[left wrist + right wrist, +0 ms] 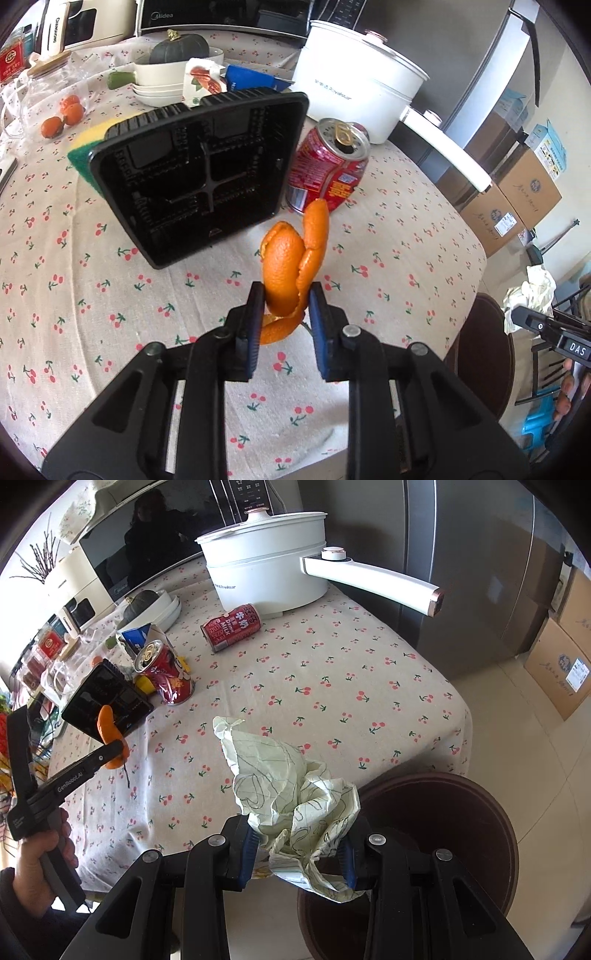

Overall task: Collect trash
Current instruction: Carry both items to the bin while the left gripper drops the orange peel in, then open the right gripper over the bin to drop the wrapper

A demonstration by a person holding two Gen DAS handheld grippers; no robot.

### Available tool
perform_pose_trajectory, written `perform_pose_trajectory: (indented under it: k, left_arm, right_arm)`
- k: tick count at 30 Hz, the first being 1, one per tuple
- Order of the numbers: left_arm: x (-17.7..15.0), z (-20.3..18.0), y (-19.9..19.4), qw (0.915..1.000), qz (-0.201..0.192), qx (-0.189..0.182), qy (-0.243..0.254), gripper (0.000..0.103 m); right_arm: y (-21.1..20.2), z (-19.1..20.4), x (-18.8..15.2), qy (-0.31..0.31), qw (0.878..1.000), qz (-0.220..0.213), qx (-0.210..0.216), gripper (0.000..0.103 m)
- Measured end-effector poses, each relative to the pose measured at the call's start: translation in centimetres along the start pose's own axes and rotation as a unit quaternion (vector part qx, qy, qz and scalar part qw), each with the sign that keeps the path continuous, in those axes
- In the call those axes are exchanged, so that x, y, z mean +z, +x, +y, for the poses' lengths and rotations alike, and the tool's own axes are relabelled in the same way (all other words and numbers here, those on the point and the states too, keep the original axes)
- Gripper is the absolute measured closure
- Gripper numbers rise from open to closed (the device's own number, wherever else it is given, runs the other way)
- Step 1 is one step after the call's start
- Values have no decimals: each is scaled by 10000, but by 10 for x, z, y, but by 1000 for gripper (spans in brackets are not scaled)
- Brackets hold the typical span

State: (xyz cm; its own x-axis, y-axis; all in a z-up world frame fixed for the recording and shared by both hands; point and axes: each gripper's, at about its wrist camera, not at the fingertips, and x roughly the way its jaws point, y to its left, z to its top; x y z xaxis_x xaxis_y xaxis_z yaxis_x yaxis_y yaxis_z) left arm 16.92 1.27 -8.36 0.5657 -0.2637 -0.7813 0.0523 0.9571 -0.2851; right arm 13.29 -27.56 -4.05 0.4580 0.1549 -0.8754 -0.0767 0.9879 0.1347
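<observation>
My left gripper (pixel 286 299) is shut on an orange peel (pixel 291 266) and holds it above the cherry-print tablecloth; the peel also shows in the right wrist view (pixel 110 731). My right gripper (pixel 299 838) is shut on a crumpled pale paper (pixel 291 790) at the table's near edge, over a dark brown round bin (pixel 443 812). A black plastic tray (pixel 199 173) stands tilted behind the peel. A dented red can (pixel 328 166) stands beside the tray. A second red can (pixel 231 627) lies on its side near the white pot.
A white electric pot (pixel 269 576) with a long handle (pixel 373 579) stands at the back. Bowls with a dark squash (pixel 177 48), a blue carton (pixel 251 79), a sponge (pixel 85 147) and small oranges (pixel 62 114) crowd the left. Cardboard boxes (pixel 517 199) sit on the floor.
</observation>
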Motion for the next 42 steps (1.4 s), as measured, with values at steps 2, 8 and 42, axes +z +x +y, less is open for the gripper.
perform_pose_trajectory:
  k: [2,8,42]
  left_arm:
    - [-3,-5,-4,9999,23,-101,84,77]
    - [-11,-34,-9,9983,84,-397,411,77]
    - [-86,-218,41,9625,952,-965,2348,3]
  right_arm:
    - [-3,-3,-4,22,10000,-17,2,66]
    - [-16,-18,-19,140,9999,-72,-10,66]
    - [-38,-165,-116,1428,9868,190,-744,64]
